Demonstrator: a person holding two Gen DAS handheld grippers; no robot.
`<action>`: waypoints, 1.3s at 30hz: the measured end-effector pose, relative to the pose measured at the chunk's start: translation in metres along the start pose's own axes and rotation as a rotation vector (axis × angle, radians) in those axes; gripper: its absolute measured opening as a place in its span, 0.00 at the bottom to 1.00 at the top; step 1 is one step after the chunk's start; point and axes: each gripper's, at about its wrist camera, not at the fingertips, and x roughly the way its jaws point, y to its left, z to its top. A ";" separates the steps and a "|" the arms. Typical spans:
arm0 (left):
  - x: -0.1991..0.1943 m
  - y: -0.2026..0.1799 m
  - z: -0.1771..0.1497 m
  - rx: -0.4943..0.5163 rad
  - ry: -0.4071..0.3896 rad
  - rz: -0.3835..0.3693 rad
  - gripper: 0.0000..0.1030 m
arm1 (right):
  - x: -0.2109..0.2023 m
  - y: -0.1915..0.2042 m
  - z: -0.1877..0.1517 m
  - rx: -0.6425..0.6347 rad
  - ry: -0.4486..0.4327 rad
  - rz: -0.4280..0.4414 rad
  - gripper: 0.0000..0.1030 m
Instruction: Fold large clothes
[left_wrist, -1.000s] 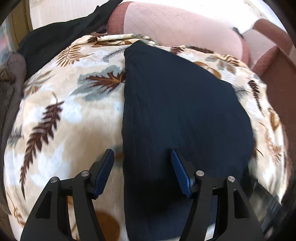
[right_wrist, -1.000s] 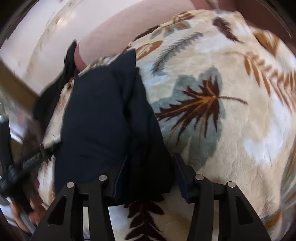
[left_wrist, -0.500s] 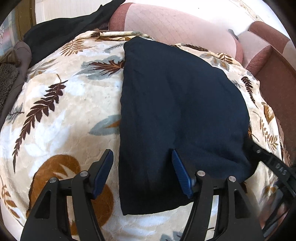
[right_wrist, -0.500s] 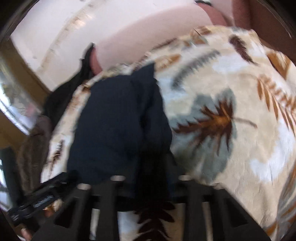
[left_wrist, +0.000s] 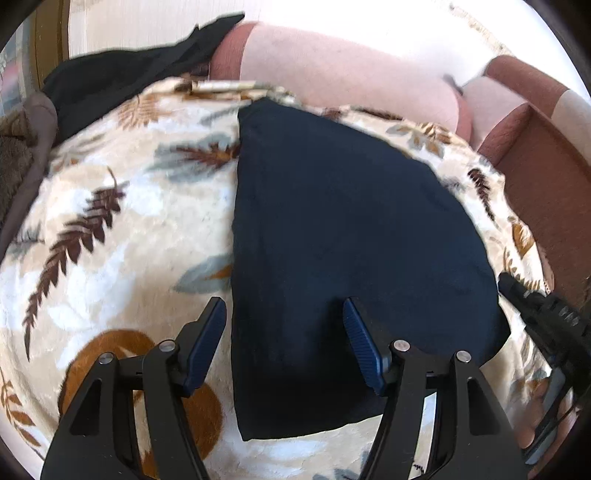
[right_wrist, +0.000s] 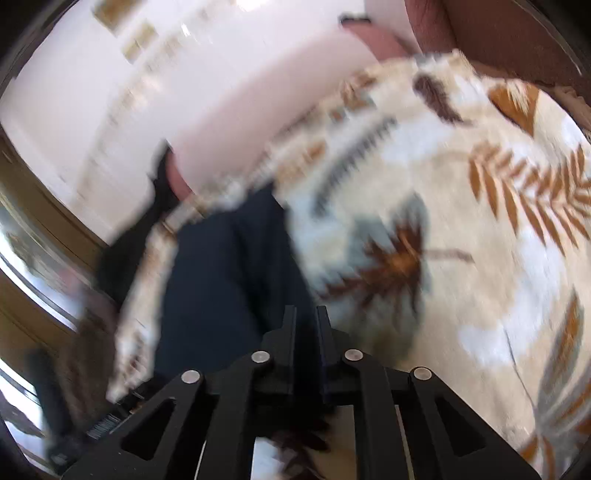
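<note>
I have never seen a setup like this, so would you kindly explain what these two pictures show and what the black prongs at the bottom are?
There is no robot here. A person holds a gripper in each hand, and each gripper carries a wide-angle camera that looks along its two fingers; those are the black prongs.

The sharper picture is from the left gripper. Its fingers are open and straddle the left edge of a navy garment without pinching it. The garment lies on a leaf-patterned blanket spread over a pink sofa, with a black cloth at the back.

The other picture is from the right gripper and is blurred. Its fingers are nearly together and just opening, and I cannot tell whether cloth is between them. This gripper also shows at the right edge of the left picture, beside the garment.
</note>
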 end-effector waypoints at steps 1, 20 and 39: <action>-0.003 -0.002 0.001 0.010 -0.019 0.000 0.63 | -0.004 0.005 0.002 -0.017 -0.034 0.019 0.19; 0.020 -0.009 0.003 0.022 0.042 0.014 0.65 | 0.022 0.024 -0.008 -0.174 0.052 -0.063 0.28; 0.061 0.022 0.047 -0.120 0.105 -0.074 0.65 | 0.083 0.046 0.042 -0.157 0.129 -0.093 0.53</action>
